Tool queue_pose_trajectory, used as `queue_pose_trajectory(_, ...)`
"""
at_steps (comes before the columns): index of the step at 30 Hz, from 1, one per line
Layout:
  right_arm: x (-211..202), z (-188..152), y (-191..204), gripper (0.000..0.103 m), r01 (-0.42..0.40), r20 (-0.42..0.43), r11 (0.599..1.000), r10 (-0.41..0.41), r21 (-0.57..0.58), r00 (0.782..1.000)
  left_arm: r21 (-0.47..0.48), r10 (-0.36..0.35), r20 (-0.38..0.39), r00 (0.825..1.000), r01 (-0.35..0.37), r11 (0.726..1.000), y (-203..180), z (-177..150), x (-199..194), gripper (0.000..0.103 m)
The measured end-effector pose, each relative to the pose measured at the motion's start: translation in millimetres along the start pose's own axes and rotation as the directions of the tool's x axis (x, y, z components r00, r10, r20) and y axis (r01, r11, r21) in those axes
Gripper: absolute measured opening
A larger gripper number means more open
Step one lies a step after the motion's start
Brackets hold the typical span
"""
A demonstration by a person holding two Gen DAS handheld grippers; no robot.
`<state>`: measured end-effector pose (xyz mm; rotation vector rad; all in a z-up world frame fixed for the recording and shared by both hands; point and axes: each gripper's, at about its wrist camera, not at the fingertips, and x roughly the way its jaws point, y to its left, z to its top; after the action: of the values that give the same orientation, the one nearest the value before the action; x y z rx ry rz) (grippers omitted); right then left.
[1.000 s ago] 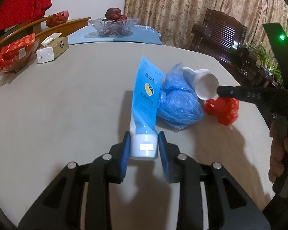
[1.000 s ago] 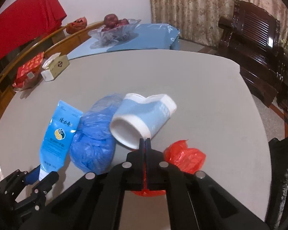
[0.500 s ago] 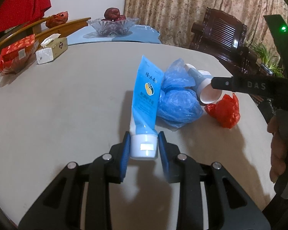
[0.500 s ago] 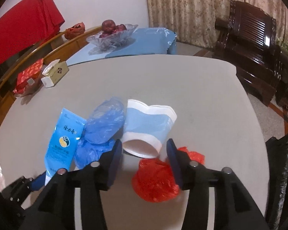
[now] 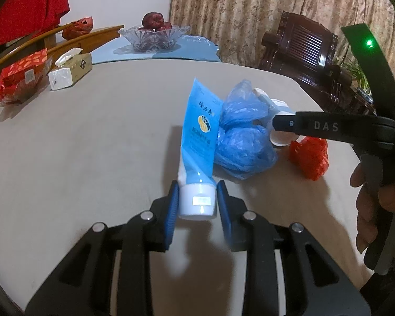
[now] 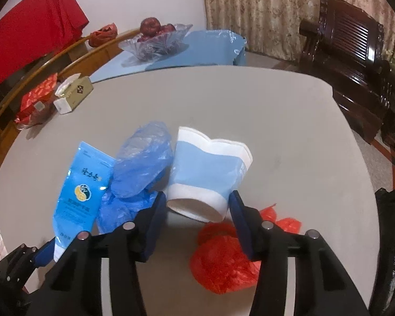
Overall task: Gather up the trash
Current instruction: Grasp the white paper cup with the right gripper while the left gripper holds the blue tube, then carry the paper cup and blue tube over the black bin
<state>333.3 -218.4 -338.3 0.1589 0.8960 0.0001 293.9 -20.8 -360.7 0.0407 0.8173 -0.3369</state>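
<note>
A blue tube [image 5: 200,129] lies on the grey table [image 5: 92,137], and my left gripper [image 5: 197,202] is shut on its white cap. Beside it sits a crumpled blue plastic bag [image 5: 239,142] [image 6: 142,166], with a red plastic bag [image 5: 309,155] [image 6: 223,260] further right. A white and light-blue paper cup [image 6: 208,176] rests on its side against the blue bag. My right gripper [image 6: 197,205] straddles the cup's near end; the pads stand right beside it and I see no squeeze. Its finger [image 5: 329,126] hides most of the cup in the left wrist view.
A tissue box [image 5: 71,71] and a red packet [image 5: 21,76] sit at the far left of the table. A glass fruit bowl [image 5: 155,36] stands on a blue cloth behind. A dark wooden chair [image 6: 355,60] is off the right edge. A hand [image 5: 376,200] holds the right gripper.
The right gripper was shut on the cup's edge with the cup held up. It lowered the cup beside the blue bag, opened, and now has the cup's end between its fingers. The left gripper kept still.
</note>
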Motion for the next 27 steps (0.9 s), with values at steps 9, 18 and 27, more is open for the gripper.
queue_pose_trajectory(9,-39,-2,-10,0.048,-0.006,0.052,1.0,0.005,0.022,0.999,0.031,0.001,0.06,0.998,-0.003,1.0,-16,11,-35,0.028)
queue_pose_trajectory(18,-93,-11,-32,0.048,0.005,0.108,0.999,-0.009,0.043,0.994,0.054,-0.004,0.097,0.995,-0.002,0.999,-39,12,-70,0.028)
queue_pose_trajectory(27,-146,-29,-61,0.048,0.03,0.152,0.997,-0.04,0.069,0.988,0.097,-0.022,0.144,0.989,0.008,0.995,-68,17,-100,0.028)
